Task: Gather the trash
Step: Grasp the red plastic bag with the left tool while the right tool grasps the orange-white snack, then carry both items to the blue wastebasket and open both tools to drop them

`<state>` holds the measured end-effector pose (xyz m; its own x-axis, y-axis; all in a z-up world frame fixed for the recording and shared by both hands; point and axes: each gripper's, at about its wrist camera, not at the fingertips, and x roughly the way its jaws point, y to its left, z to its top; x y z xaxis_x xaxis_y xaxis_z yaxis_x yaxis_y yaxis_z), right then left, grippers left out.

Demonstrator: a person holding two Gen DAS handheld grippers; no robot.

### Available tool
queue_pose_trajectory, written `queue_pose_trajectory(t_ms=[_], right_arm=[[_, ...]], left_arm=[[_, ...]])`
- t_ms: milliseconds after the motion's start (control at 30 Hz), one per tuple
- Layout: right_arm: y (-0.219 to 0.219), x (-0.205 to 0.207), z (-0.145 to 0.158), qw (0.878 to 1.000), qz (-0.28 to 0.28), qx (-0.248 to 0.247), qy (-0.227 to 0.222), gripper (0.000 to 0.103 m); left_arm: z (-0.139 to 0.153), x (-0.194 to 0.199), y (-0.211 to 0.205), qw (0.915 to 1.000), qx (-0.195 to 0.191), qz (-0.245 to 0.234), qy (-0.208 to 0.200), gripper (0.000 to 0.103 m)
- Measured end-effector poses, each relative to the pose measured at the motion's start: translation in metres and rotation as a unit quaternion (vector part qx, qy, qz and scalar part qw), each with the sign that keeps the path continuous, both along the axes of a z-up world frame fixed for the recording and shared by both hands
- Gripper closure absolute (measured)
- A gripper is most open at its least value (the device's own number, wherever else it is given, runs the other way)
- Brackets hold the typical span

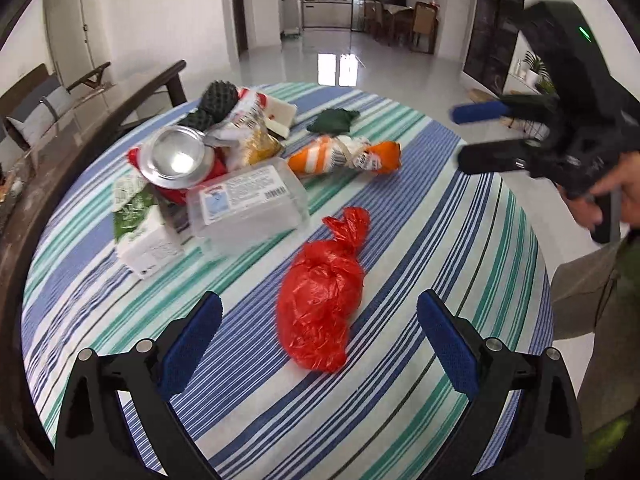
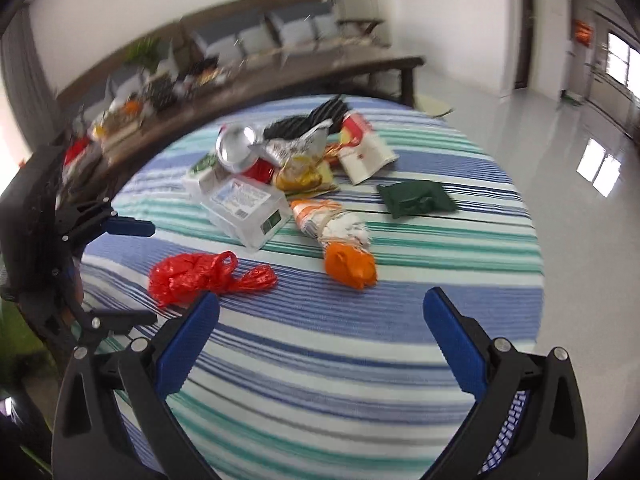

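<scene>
- Left wrist view: the left claw (image 1: 319,322) is spread wide and grasps nothing, and the red plastic bag (image 1: 320,292) is seen lying between its blue pads on the striped counter (image 1: 460,320), knotted end pointing away.
- The step in hand is judged to be the approach to a first piece of trash; nothing has yet been collected.
- The next move, by this judgement, calls for the claw to be lowered around the bag and closed on its crumpled body or its knot, since the thin film is likely to slip.
- Beyond the red bag, a clear plastic box (image 1: 248,208) is seen, and farther on an orange-and-white wrapper (image 1: 344,156); a red can with its silver base upward (image 1: 178,158) sits in the pile left of the box.
- A printed label with a barcode is borne by the box, but its writing cannot be read.
- The right claw (image 1: 476,140) is seen to the far right of the red bag, above the counter's edge, released and empty.
- Right wrist view: the right claw (image 2: 322,316) is parted, with nothing held; the image is blurred.
- The red bag (image 2: 200,276) lies just beyond its left pad, and the orange wrapper (image 2: 336,240) is to the right of the bag.
- A dark green packet (image 2: 416,198) lies farther right, well apart from the bag.
- No brand or wording can be made out here either.
</scene>
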<state>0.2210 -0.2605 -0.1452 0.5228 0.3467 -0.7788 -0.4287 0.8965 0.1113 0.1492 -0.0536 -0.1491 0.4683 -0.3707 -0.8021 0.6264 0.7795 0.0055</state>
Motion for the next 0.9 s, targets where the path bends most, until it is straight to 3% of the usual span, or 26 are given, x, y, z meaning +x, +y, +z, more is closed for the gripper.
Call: queue_pose_trajectory(t_ms=[133,300,367,400,433,533,733,800,900], right_arm=[[0.025,0.040,-0.017,0.997,0.040,-0.068,0.021,0.006],[0.029,0.077,-0.039,0.994,0.033,-0.089,0.050,0.010],[0.030,0.085,-0.046,0.993,0.033,-0.092,0.060,0.025],[0.030,0.088,-0.049,0.993,0.035,-0.091,0.065,0.045],[0.028,0.089,-0.050,0.994,0.035,-0.081,0.071,0.050],[0.019,0.082,-0.043,0.995,0.019,-0.051,0.079,0.050],[-0.012,0.024,-0.024,0.988,-0.105,-0.088,0.065,0.050],[-0.015,-0.005,-0.028,0.987,-0.114,-0.089,0.075,0.050],[-0.014,-0.036,-0.040,0.987,-0.098,-0.047,0.117,0.049]], left_arm=[[-0.011,0.007,-0.006,0.9998,0.016,-0.007,0.005,0.023],[-0.014,0.011,-0.008,0.9997,0.023,-0.007,0.000,0.041],[-0.016,0.014,-0.007,0.9999,0.014,-0.005,0.009,0.055],[-0.017,0.014,-0.006,0.9999,0.011,-0.002,0.012,0.057],[-0.018,0.013,-0.005,0.9999,0.007,0.003,0.013,0.060],[-0.015,0.009,-0.004,0.9994,0.008,0.034,0.009,0.061],[-0.005,-0.009,0.027,0.9856,-0.031,0.165,0.024,0.061],[-0.008,-0.012,0.032,0.9831,-0.034,0.177,0.030,0.059],[-0.012,-0.017,0.030,0.9858,-0.026,0.161,0.039,0.053]])
